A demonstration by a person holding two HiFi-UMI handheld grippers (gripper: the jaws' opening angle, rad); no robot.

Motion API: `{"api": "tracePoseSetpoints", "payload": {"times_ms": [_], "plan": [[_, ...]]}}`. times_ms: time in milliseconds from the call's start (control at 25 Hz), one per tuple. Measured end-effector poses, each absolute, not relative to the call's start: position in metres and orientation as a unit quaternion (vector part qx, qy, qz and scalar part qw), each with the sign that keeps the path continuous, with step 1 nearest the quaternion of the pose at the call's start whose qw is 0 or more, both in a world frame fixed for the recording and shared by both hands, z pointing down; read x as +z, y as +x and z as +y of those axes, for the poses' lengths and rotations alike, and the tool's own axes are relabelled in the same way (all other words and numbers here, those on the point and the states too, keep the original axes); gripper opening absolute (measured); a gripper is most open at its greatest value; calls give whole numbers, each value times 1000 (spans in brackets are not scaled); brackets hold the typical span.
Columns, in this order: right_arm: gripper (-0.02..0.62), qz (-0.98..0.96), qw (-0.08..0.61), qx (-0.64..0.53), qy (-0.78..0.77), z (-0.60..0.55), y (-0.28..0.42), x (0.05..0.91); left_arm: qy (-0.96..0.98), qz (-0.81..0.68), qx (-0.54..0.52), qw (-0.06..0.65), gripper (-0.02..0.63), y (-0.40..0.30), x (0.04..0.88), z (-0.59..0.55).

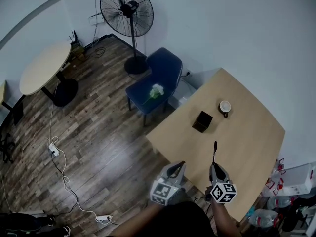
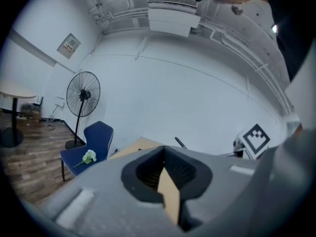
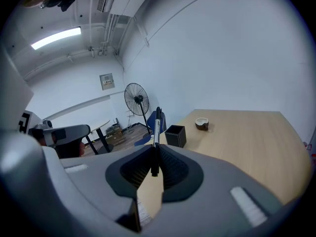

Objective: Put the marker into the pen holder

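Across the room spreads a dark wood-plank floor (image 1: 98, 147), with white cables and a power strip (image 1: 54, 149) trailing over it. On it, hard against the white wall, stands a light wooden table (image 1: 247, 142), seen from above in the head view. A round pale table (image 1: 42, 68) sits well apart at the far left, and a black pedestal fan (image 1: 127, 9) stands in the corner beside a blue chair (image 1: 160, 73), which is drawn up to the wooden table's far corner.

Both grippers hang at the table's near edge. The left gripper (image 1: 175, 169) is just off the table's corner; in its own view its jaws (image 2: 165, 164) are drawn together at the tips with nothing between them. The right gripper (image 1: 216, 171) is over the tabletop and is clamped on the marker.

A black square pen holder (image 1: 202, 121) stands near the middle of the table's far side, a small brown cup (image 1: 225, 106) just beyond it. A white flower (image 1: 156, 90) lies on the chair seat.

The black marker (image 1: 215, 152) is pinched near its rear end between the right gripper's pads (image 3: 163, 164) and juts straight out past the fingertips. It points towards the pen holder (image 3: 175, 136) but is well short of it.
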State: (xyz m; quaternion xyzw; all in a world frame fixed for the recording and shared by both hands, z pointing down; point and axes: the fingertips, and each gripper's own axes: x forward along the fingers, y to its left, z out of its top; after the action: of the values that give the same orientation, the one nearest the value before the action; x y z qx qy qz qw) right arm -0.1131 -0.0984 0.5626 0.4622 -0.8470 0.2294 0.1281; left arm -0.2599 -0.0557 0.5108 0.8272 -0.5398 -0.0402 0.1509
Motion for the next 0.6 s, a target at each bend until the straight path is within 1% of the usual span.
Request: {"api": "tracePoseSetpoints", "payload": {"times_ms": [400, 600], "plan": [[48, -851, 106, 231, 460, -202, -130, 570, 819, -555, -19, 143, 2, -279, 508, -133], [48, -850, 145, 231, 450, -265, -129, 595, 818, -553, -10, 158, 2, -282, 515, -187]]}}
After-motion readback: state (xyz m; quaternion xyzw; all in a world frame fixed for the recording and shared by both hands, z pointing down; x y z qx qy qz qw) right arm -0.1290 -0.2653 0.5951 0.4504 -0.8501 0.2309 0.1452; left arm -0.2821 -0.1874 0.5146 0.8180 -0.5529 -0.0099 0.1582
